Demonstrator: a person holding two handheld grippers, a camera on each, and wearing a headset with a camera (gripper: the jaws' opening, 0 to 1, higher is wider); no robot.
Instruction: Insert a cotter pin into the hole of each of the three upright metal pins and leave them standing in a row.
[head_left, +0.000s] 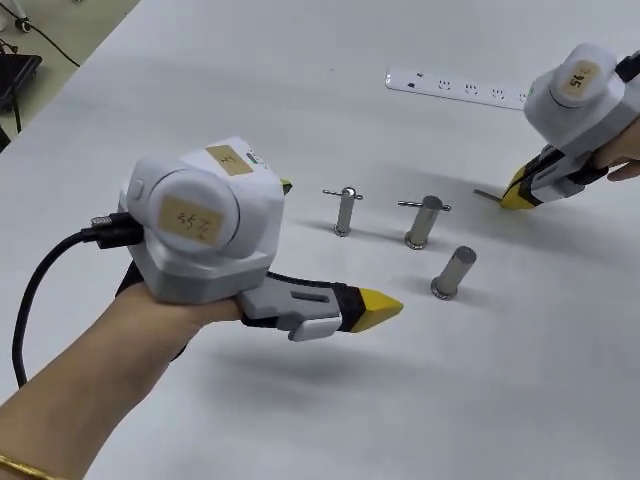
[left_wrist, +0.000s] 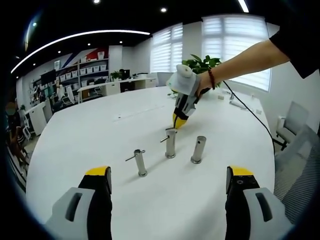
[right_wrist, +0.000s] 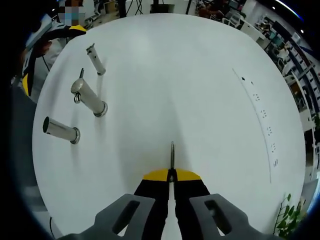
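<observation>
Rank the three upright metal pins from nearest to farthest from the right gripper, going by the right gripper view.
Measured from the right gripper:
1. Middle pin, centre of the row, left of the jaws.
2. Bare pin, at the row's lower-left end in this view; a close second.
3. End pin, at the row's upper end, clearly farthest.

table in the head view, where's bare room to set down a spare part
Free: the wide table stretch left of the power strip, and the near patch below the three metal pins. Crowded: the pins' row, flanked by the open left gripper and the right gripper shut on a cotter pin.
</observation>
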